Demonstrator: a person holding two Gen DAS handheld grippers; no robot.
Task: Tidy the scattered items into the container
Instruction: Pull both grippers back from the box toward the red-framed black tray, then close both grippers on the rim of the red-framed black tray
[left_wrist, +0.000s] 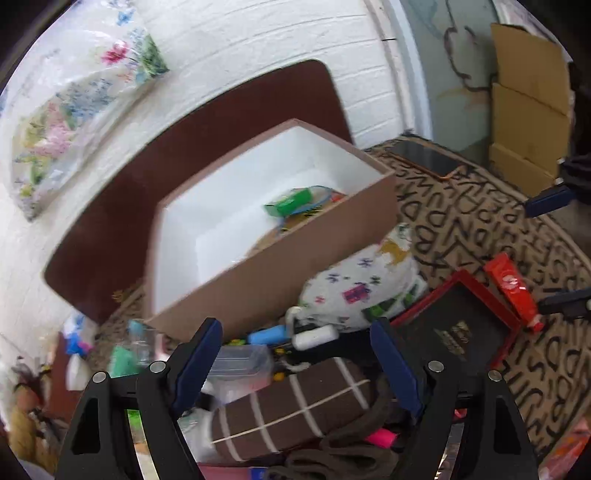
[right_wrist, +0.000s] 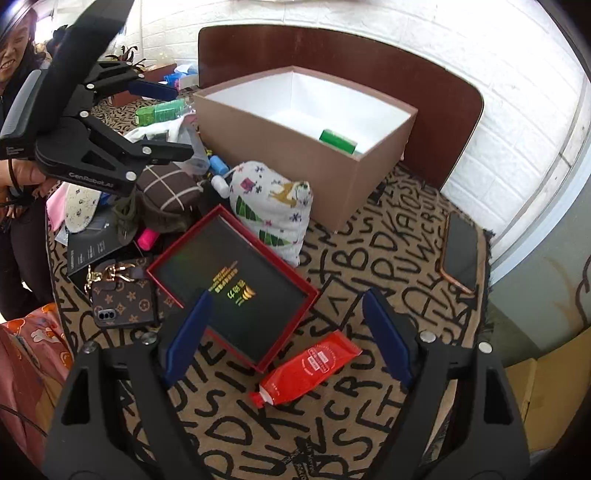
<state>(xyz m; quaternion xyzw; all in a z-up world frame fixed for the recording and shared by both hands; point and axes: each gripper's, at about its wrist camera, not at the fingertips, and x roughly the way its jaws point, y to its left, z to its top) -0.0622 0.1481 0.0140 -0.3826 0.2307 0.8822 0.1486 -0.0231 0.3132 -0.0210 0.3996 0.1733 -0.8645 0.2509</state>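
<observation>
A brown cardboard box (left_wrist: 295, 258) (right_wrist: 280, 147) with a white inside stands at the back of the lettered mat; a green packet (left_wrist: 291, 203) (right_wrist: 338, 140) lies in it. My left gripper (left_wrist: 295, 354) (right_wrist: 162, 118) is open and empty, hovering over a brown checked pouch (left_wrist: 295, 406) (right_wrist: 166, 186). My right gripper (right_wrist: 286, 325) is open and empty, over a red tube (right_wrist: 306, 369) (left_wrist: 513, 288) and the edge of a red-rimmed black box (right_wrist: 236, 284) (left_wrist: 458, 328). A white patterned pouch (left_wrist: 362, 288) (right_wrist: 273, 210) leans by the box.
A phone (right_wrist: 460, 251) (left_wrist: 428, 155) lies on the mat at the right. A monogram phone case (right_wrist: 122, 299), pink marker (right_wrist: 147, 238), blue and white small items (left_wrist: 291, 336) and a green packet (right_wrist: 159, 110) lie scattered at the left. A dark headboard (right_wrist: 369, 62) stands behind.
</observation>
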